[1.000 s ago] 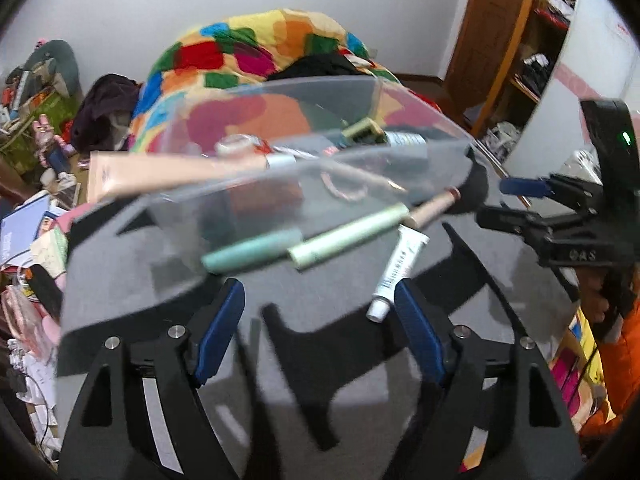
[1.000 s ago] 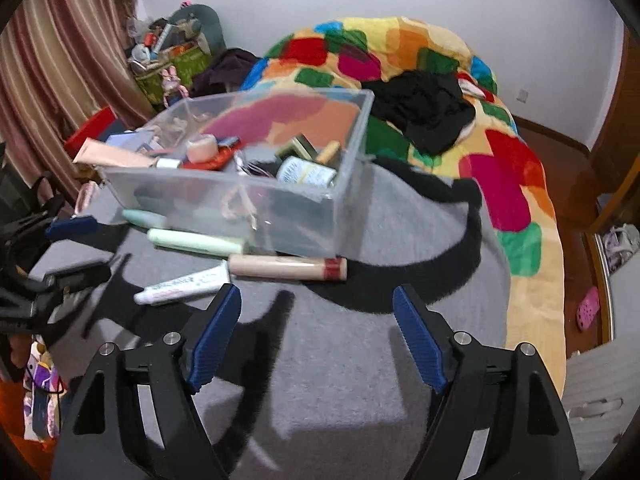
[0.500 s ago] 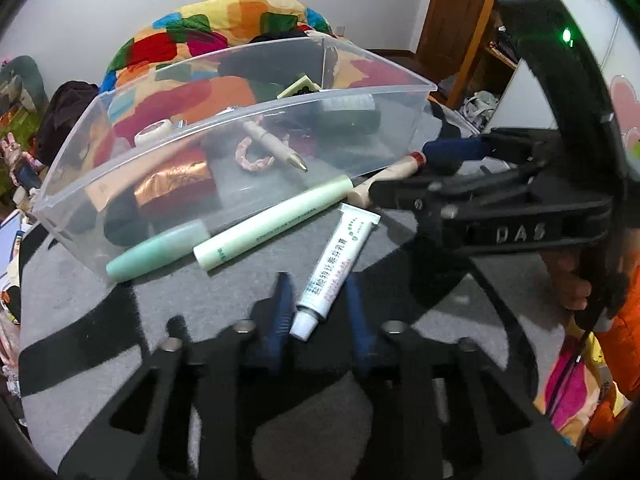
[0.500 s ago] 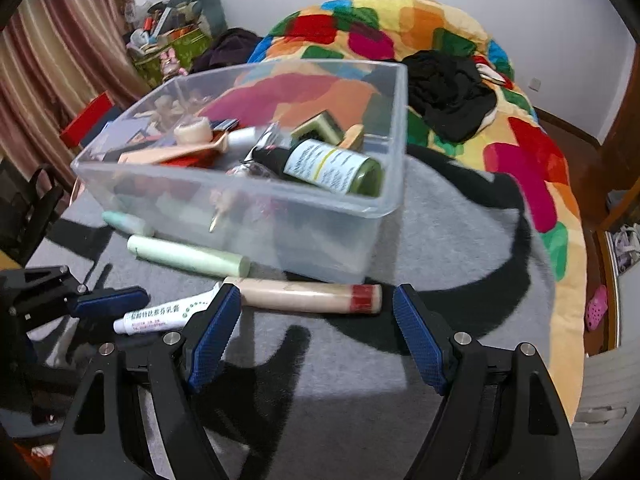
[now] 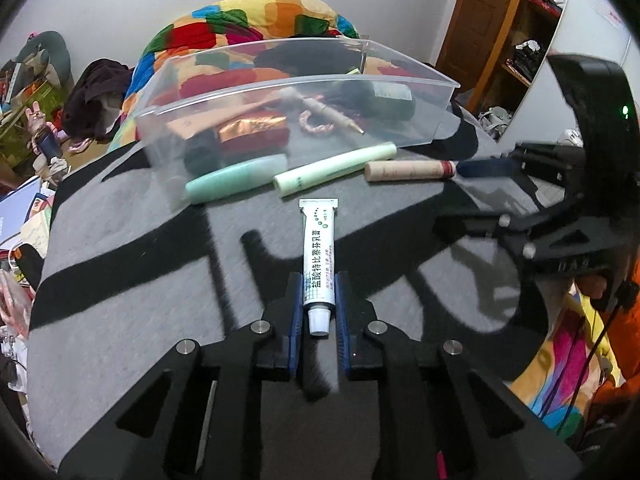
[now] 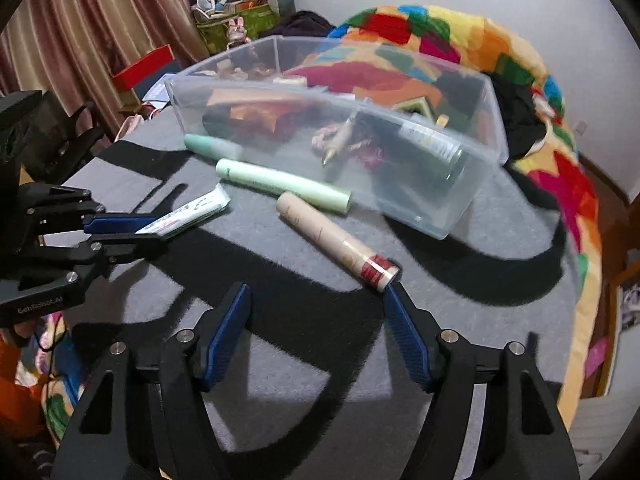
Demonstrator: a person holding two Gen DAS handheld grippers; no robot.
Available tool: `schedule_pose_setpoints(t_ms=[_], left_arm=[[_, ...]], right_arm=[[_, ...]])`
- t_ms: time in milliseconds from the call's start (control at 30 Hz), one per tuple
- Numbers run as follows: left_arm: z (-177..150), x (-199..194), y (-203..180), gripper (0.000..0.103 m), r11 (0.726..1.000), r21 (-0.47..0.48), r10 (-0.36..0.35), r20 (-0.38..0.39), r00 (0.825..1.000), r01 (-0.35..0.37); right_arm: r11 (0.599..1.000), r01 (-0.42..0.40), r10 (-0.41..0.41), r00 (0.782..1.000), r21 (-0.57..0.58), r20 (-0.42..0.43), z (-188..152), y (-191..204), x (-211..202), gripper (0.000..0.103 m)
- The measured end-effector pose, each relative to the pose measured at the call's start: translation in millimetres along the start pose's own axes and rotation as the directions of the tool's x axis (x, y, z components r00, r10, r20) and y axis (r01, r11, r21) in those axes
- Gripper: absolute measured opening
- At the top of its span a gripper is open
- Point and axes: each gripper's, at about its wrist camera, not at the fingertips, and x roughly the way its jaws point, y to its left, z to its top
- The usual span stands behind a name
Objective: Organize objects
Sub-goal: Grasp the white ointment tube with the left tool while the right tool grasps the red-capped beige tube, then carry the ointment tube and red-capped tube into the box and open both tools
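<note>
My left gripper [image 5: 318, 280] is shut on the cap end of a white ointment tube [image 5: 319, 248], seen also in the right wrist view [image 6: 188, 212]. A clear plastic bin [image 5: 400, 80] holding several cosmetics stands behind it. A mint tube [image 5: 236, 180], a pale green tube [image 5: 334, 168] and a beige tube with a red band [image 5: 408, 170] lie along the bin's front. My right gripper [image 6: 318, 300] is open, its right finger close to the beige tube's red end [image 6: 376, 270].
The surface is a grey and black blanket [image 5: 132, 264]. A colourful quilt [image 6: 460, 40] lies behind the bin. Clutter [image 5: 28, 92] sits at the left, a wooden shelf [image 5: 516, 28] at the right.
My left gripper has closed on the white tube's cap end. My right gripper has come closer to the beige tube and stayed open.
</note>
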Motion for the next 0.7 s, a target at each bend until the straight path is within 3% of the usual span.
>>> schedule_pose_setpoints(t_ms=[167, 300, 400, 600, 700], left_arm=[[4.1, 2.6, -0.9, 0.018, 1.000, -0.003, 0.012, -0.006, 1.000, -0.012], [11.0, 9.6, -4.8, 0.022, 1.000, 0.003, 0.017, 0.004, 1.000, -0.017], [12.0, 12.1, -7.3, 0.022, 1.000, 0.013, 0.026, 0.020, 0.999, -0.026], [6.7, 7.7, -5.8, 0.015, 0.999, 0.009, 0.050, 0.053, 0.997, -0.051], [5.0, 3.0, -4.7, 0.015, 0.999, -0.005, 0.049, 0.065, 0.997, -0.049]], right_arm=[[0.999, 0.038, -0.038, 0.999, 0.015, 0.027, 16.5, -6.5, -0.8, 0.066], [0.999, 0.037, -0.037, 0.999, 0.018, -0.013, 31.9, -10.2, 17.5, 0.065], [1.000, 0.001, 0.000, 0.999, 0.010, -0.054, 32.8, -7.3, 30.7, 0.047], [0.999, -0.043, 0.043, 0.999, -0.017, -0.027, 22.8, 3.7, 20.4, 0.015], [0.998, -0.056, 0.056, 0.998, -0.027, -0.017, 15.2, 10.4, 13.9, 0.014]])
